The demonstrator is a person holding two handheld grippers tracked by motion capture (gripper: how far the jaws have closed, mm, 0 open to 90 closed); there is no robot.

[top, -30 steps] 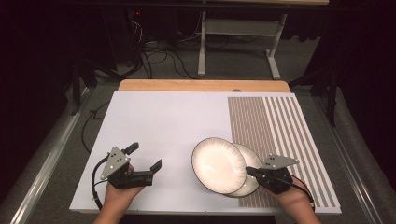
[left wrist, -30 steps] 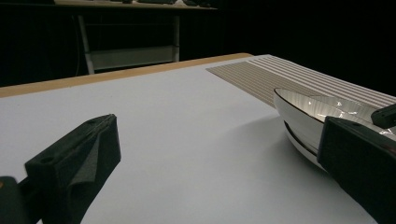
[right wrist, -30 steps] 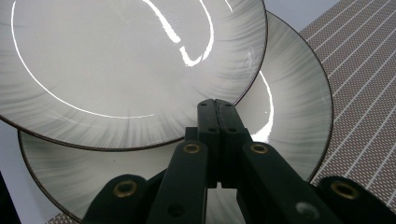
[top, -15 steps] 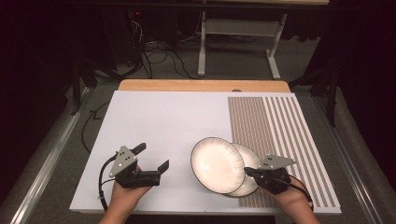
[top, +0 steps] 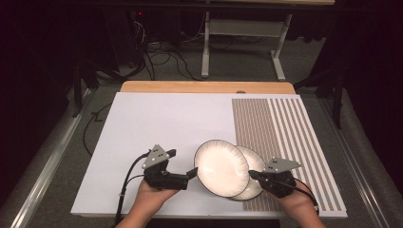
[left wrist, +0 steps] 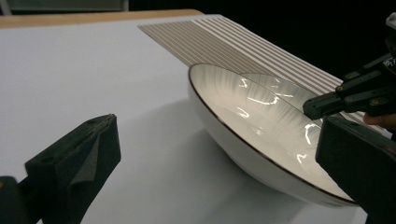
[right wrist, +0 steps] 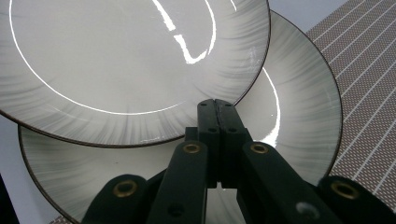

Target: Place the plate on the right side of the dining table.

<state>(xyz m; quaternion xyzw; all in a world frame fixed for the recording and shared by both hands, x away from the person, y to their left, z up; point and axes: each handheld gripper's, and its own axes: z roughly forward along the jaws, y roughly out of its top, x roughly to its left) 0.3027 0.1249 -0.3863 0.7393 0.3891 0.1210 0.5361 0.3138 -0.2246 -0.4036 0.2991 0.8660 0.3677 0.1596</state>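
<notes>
While right claw (top: 253,175) pinched shut, left claw (top: 184,164) agape — white board (top: 161,123), dark room.

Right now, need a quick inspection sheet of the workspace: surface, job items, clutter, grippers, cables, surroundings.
Surface: white board with a striped mat at its right, on a wooden table.
Job's things: upper plate tilted, overlapping the lower plate lying on the mat's edge.
Clutter: nothing seen.
Grippers: left gripper open, beside the upper plate's rim; right gripper shut, tips over the lower plate.
Cables: one trails from the left gripper; a tangle on the floor.
Surroundings: metal stand, dark room.
</notes>
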